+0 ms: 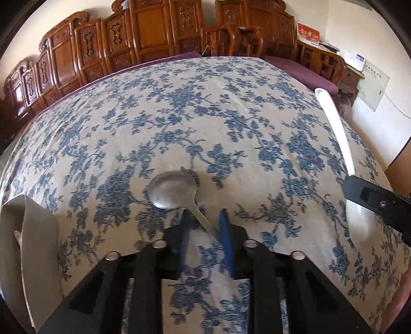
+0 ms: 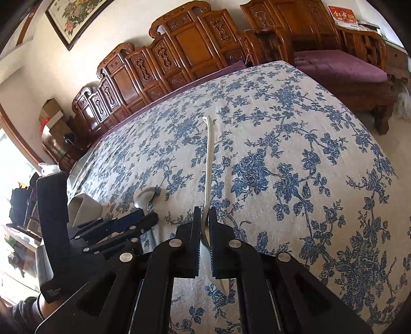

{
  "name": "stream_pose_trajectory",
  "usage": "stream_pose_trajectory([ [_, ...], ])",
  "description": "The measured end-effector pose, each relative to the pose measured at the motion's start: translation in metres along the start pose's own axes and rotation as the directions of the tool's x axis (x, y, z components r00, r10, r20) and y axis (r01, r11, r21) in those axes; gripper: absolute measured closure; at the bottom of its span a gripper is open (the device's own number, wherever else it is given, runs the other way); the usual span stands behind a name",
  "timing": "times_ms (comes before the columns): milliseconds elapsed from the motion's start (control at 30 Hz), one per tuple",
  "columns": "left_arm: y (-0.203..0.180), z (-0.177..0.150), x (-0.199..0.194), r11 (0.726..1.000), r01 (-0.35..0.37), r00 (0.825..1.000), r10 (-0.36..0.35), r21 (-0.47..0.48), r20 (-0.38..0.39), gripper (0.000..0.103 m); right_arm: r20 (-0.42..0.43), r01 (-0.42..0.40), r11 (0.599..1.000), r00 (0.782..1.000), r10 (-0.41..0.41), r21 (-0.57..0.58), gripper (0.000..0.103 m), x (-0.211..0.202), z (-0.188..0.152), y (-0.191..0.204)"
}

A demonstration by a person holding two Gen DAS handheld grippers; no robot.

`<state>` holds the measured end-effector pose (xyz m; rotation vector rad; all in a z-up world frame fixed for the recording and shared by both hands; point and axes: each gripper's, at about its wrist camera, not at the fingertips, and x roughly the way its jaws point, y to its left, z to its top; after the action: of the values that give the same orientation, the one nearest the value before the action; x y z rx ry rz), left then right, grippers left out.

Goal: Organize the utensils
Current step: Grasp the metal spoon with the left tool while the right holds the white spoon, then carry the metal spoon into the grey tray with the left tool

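Spoons: I counted two; one metal spoon [image 1: 177, 191], one white spoon [image 2: 208, 164].
Left gripper [image 1: 205, 223]: jaws spread around the metal spoon's handle; the handle ran slantwise between the blue pads [image 1: 226, 231], touching the right-hand pad; I could not tell whether it was gripped.
Metal spoon: bowl up, resting on the tablecloth [image 1: 179, 108] just ahead of the left fingers.
Right gripper [image 2: 204, 223]: jaws pinching the white spoon at its bowl end; long handle pointing away over the cloth.
White spoon, left view: at the right edge, clamped in the black finger [image 1: 372, 200].
Grey container [image 1: 33, 244]: one; only its edge showed at the left.
Carved wooden benches [image 2: 179, 46]: beyond the table.
Writing: one red card [image 1: 308, 34] with gold characters; too small for me to read.
Framed flower picture [image 2: 74, 18]: one, on the wall.
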<state>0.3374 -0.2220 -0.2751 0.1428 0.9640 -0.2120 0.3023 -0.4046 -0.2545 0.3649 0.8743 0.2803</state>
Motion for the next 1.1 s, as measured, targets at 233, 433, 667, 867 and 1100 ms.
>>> stream_pose_trajectory([
  [233,0.019,-0.006,-0.009,1.0,-0.014,1.0,0.014,0.01,-0.009,0.098,-0.002,-0.004,1.0,1.0,0.003,-0.025,0.096,0.002,0.0,0.012],
  [433,0.033,-0.015,-0.029,1.0,-0.017,1.0,0.017,0.019,0.014,0.098,-0.012,-0.002,0.999,1.0,0.001,-0.054,0.096,0.005,-0.003,0.026],
  [667,0.05,-0.022,-0.064,1.0,-0.018,0.998,0.017,0.021,0.057,0.098,-0.023,-0.008,0.995,1.0,0.006,-0.102,0.096,0.008,-0.011,0.054],
  [867,0.072,-0.027,-0.094,1.0,-0.016,0.995,0.014,0.011,0.097,0.098,-0.03,-0.021,0.988,0.999,0.016,-0.15,0.096,0.01,-0.017,0.082],
  [1100,0.099,-0.033,-0.123,1.0,-0.018,0.99,0.019,-0.008,0.14,0.098,-0.036,-0.043,0.98,0.999,0.036,-0.196,0.096,0.01,-0.026,0.114],
])
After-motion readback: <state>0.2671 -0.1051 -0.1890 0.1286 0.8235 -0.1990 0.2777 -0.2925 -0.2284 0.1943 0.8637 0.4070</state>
